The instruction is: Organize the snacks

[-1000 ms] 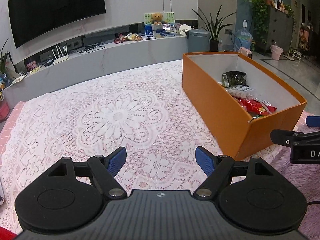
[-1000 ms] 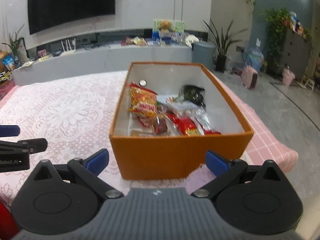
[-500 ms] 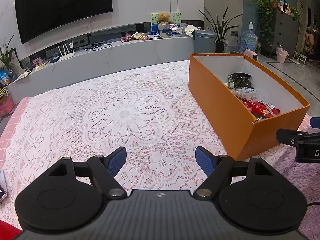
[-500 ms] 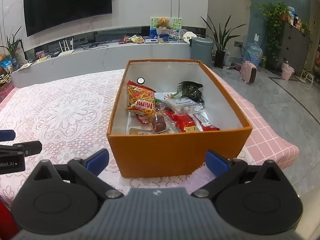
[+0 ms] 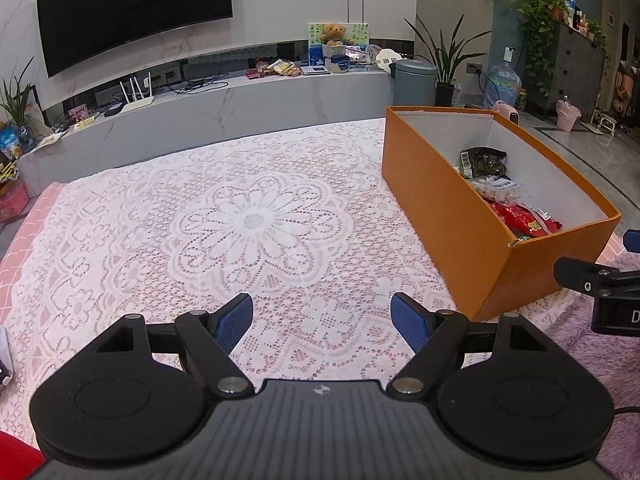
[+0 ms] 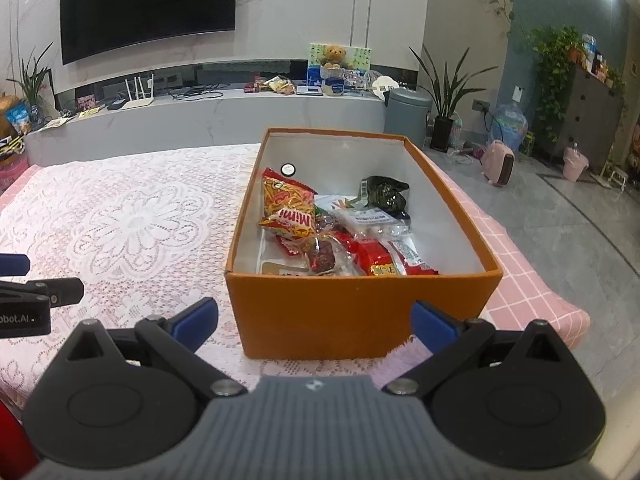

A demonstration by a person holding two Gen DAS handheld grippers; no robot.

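While your right gripper (image 6: 314,322) hangs spread wide and empty just before the near wall of the orange box (image 6: 360,312), you should lift it above the rim before you reach in, so the fingers do not push the cardboard. Your left gripper (image 5: 322,318) is also wide open, holds nothing, and hovers over the lace cloth (image 5: 256,220) on the counter, to the left of the box. All the snacks (image 6: 340,232) that I can see already lie inside the box, so the task looks almost finished.
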